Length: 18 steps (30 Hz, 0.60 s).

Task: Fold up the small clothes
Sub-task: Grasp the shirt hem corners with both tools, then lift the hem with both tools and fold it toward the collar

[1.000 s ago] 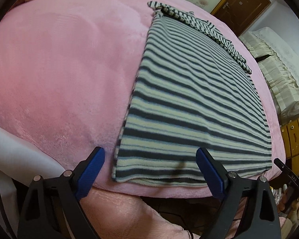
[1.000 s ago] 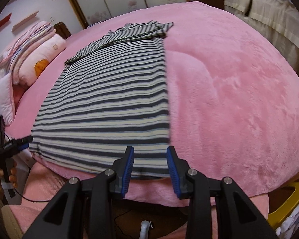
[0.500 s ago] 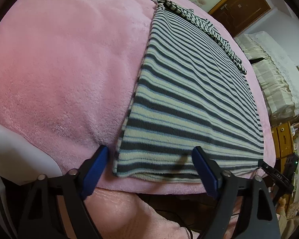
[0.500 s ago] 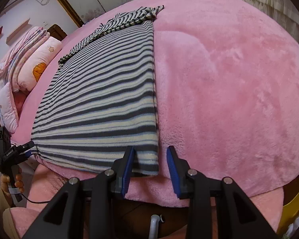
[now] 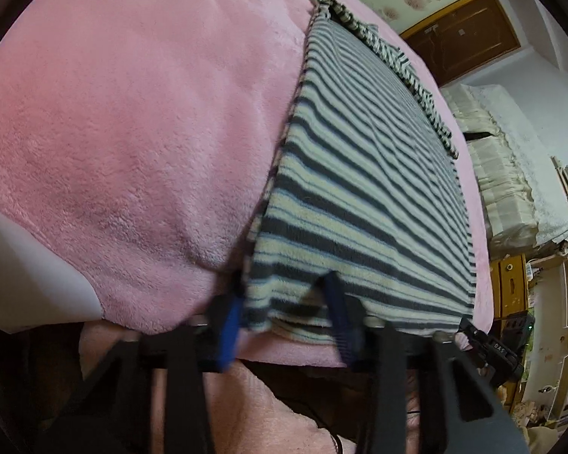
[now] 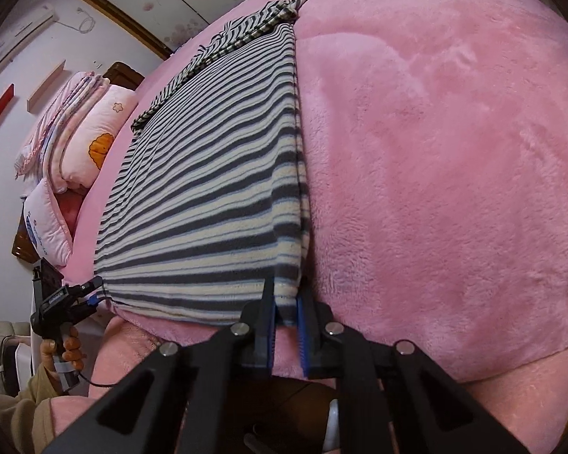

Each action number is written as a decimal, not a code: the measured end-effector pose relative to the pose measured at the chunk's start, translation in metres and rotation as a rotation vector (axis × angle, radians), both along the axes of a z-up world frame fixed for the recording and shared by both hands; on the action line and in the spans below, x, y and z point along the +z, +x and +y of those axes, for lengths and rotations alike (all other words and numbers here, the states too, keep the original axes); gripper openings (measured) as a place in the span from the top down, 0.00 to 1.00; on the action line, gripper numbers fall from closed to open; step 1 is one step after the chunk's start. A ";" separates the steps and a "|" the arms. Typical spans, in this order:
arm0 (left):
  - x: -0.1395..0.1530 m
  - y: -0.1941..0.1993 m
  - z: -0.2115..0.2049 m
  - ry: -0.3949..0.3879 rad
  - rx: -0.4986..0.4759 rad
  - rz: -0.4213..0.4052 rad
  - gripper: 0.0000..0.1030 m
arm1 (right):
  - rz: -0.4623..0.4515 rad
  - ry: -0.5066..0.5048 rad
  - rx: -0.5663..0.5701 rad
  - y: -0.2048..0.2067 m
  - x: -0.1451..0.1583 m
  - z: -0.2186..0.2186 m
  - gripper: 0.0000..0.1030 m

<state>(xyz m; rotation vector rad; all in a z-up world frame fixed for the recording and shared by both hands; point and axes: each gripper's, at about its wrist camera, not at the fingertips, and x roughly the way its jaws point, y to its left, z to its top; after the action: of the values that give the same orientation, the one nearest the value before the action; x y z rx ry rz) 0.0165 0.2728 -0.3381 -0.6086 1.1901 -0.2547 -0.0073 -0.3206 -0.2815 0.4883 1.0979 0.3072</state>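
Observation:
A striped grey-and-cream garment (image 5: 367, 174) lies flat on the pink bed, its hem at the near edge; it also shows in the right wrist view (image 6: 216, 196). My left gripper (image 5: 284, 302) straddles the hem's near left corner, jaws blurred and partly closed around the cloth. My right gripper (image 6: 286, 310) is shut on the hem's near right corner, with cloth pinched between the blue pads (image 6: 270, 325). The left gripper also shows at the far hem corner in the right wrist view (image 6: 91, 287).
A pink fleece blanket (image 5: 140, 121) covers the bed, also seen in the right wrist view (image 6: 435, 159). Pink pillows (image 6: 79, 143) lie at the bed's head. A cream sofa (image 5: 511, 189) and a wooden cabinet (image 5: 511, 287) stand beyond the bed. The bed edge is just under both grippers.
Both grippers moved forward onto the hem. The right jaws closed on the right corner. The left jaws narrowed around the left corner and are blurred with motion.

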 end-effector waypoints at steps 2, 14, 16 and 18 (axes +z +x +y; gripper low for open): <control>0.000 0.000 -0.004 0.009 -0.020 0.008 0.88 | -0.006 -0.011 0.006 -0.001 0.003 0.003 0.92; 0.043 0.007 -0.006 -0.088 0.060 -0.016 0.93 | -0.167 0.010 0.035 -0.002 0.065 0.001 0.94; 0.062 0.012 -0.002 -0.141 0.115 -0.050 0.93 | -0.213 0.025 0.035 0.003 0.084 -0.001 0.94; 0.081 0.020 -0.002 -0.163 0.145 -0.086 0.93 | -0.256 0.029 0.039 0.010 0.101 -0.001 0.94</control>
<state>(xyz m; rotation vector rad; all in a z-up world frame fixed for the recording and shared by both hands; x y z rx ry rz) 0.0362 0.2711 -0.2569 -0.8152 1.0433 -0.2541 0.0028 -0.3215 -0.1804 0.4402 0.8556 0.4082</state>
